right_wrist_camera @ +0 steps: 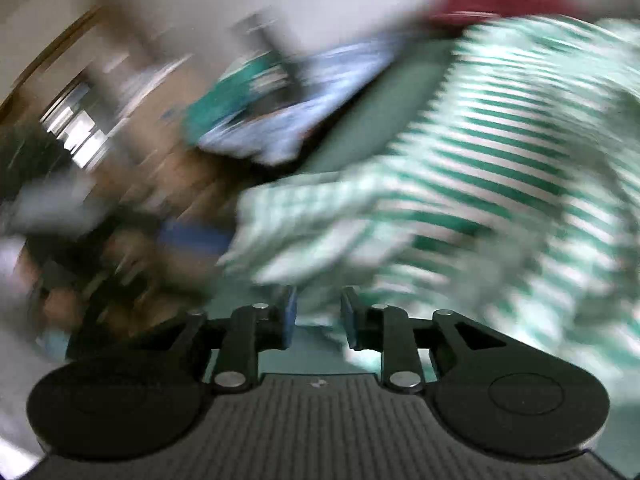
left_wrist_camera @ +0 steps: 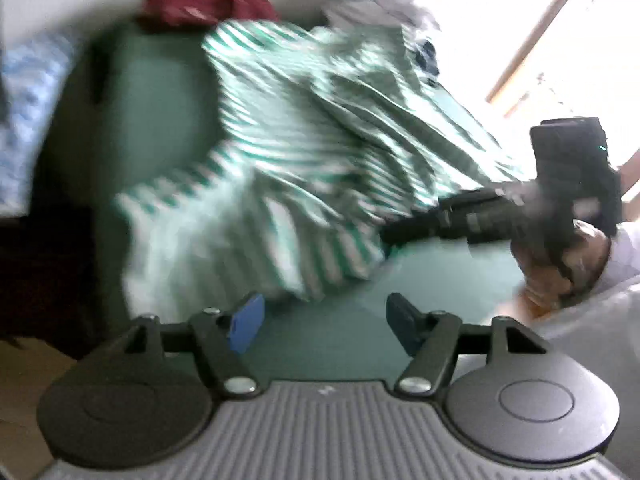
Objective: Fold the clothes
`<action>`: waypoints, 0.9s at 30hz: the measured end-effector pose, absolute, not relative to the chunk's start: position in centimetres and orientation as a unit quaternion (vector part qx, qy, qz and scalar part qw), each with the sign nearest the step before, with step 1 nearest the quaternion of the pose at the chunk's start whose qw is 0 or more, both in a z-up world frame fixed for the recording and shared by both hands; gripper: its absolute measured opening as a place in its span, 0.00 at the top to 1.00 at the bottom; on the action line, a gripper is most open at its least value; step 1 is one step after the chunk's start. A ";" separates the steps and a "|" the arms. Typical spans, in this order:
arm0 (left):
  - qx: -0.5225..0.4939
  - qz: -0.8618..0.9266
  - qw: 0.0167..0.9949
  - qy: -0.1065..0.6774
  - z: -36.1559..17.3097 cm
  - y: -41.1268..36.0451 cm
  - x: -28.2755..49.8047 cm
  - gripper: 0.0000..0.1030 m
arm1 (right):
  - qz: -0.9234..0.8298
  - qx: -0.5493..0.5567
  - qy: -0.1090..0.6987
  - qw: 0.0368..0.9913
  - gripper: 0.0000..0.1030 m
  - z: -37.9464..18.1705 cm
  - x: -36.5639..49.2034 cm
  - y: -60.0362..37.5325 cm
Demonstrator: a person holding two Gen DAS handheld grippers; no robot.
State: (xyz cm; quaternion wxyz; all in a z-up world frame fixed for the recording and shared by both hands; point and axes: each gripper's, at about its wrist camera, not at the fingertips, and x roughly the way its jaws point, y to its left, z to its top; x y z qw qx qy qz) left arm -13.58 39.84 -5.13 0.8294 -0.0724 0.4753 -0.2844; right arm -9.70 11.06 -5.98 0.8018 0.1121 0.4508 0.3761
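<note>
A green-and-white striped garment (left_wrist_camera: 304, 152) lies rumpled on a green surface (left_wrist_camera: 152, 100). My left gripper (left_wrist_camera: 324, 324) hovers just short of its near edge, open, with nothing between its blue pads (left_wrist_camera: 246, 324). A hand (left_wrist_camera: 560, 264) holds my right gripper (left_wrist_camera: 390, 236) at the garment's right edge. In the right wrist view, which is heavily blurred, the striped garment (right_wrist_camera: 500, 168) fills the right side. A fold of it hangs between the narrowly spaced fingers of the right gripper (right_wrist_camera: 318, 316).
A maroon garment (left_wrist_camera: 208, 4) and a pale heap of clothes (left_wrist_camera: 376, 8) lie at the far edge. A blue patterned cloth (left_wrist_camera: 28, 92) is at the left. A bright window (left_wrist_camera: 580, 40) is on the right. Bare green surface (left_wrist_camera: 340, 344) shows in front of the left gripper.
</note>
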 end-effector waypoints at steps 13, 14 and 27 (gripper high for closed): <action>-0.188 -0.201 0.832 0.481 -8.4 35.0 -12.5 0.19 | -0.077 0.361 0.409 0.835 0.49 -8.0 -15.1 -10.5; -0.197 -0.186 0.838 0.474 -8.4 34.8 -12.5 0.19 | -0.095 0.378 0.395 0.832 0.48 -8.3 -15.5 -11.8; -0.278 -0.002 0.877 0.391 -8.6 32.8 -13.4 0.24 | -0.087 0.432 0.278 0.853 0.47 -10.8 -11.5 -17.4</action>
